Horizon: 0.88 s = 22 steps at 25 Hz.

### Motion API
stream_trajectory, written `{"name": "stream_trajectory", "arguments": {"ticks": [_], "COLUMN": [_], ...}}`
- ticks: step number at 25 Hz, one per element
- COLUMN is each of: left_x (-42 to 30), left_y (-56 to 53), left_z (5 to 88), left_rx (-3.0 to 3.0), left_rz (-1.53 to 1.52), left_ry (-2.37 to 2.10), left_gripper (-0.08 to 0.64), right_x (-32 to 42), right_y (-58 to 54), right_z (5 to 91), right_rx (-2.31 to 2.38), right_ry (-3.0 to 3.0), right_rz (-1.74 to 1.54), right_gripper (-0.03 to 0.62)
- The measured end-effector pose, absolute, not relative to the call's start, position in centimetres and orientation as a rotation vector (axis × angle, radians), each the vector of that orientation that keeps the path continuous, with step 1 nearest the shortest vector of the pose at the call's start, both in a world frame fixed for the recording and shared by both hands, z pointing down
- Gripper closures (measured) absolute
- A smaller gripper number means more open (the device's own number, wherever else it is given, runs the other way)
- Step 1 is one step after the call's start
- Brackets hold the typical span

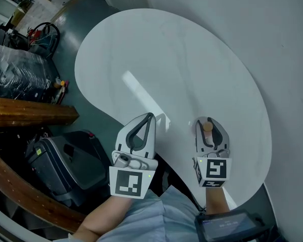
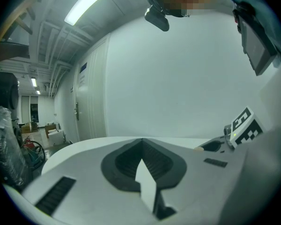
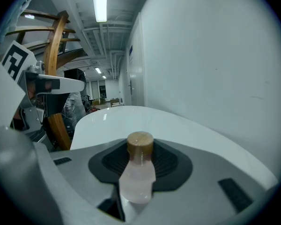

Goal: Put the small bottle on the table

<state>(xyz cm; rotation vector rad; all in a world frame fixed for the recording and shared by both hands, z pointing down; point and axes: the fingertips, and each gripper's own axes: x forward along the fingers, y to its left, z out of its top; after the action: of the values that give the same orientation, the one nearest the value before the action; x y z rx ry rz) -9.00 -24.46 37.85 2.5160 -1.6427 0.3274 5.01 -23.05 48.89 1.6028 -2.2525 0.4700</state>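
White table (image 1: 166, 59) beneath right claw (image 1: 208, 121), jaws tight on small bottle (image 3: 138, 172).

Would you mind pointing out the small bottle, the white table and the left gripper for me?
small bottle (image 3: 137, 177): right gripper view, on its pale body below the cap.
white table (image 1: 192, 59): head view, on its bare top.
left gripper (image 1: 151, 116): head view, where its closed fingertips meet.

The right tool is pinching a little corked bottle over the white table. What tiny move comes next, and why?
Probably lower the right gripper until the small bottle rests on the white table, then open. Its jaws clamp the bottle over bare tabletop, and whether the bottle touches the table yet is unclear. The left gripper is shut and empty, so it has no part here.
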Motion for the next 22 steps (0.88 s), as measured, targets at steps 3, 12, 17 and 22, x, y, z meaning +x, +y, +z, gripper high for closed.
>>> {"name": "stream_trajectory", "arguments": {"ticks": [3,12,17,22], "left_x": [-8.8,-8.2,-7.7,-8.0], "left_y": [-24.7,-24.9,-24.8,-24.5], "left_z": [38.1,38.6,38.9,38.6], "left_rx": [2.517,2.510,2.511,2.512], "left_rz": [0.337,0.364,0.366,0.366], "left_ry": [-1.636,-1.621,-1.618,-1.622], "left_gripper": [0.560,0.560,0.560,0.560], "right_x": [5.1,5.3,5.3,4.9], "right_y": [-23.1,-23.0,-22.9,-22.2], "right_z": [49.5,50.4,50.6,50.5], "right_rx": [1.604,1.597,1.585,1.583], "right_ry": [-2.246,-2.243,-2.262,-2.262], "right_rz": [0.476,0.488,0.478,0.454], "right_gripper": [0.465,0.465,0.465,0.464]}}
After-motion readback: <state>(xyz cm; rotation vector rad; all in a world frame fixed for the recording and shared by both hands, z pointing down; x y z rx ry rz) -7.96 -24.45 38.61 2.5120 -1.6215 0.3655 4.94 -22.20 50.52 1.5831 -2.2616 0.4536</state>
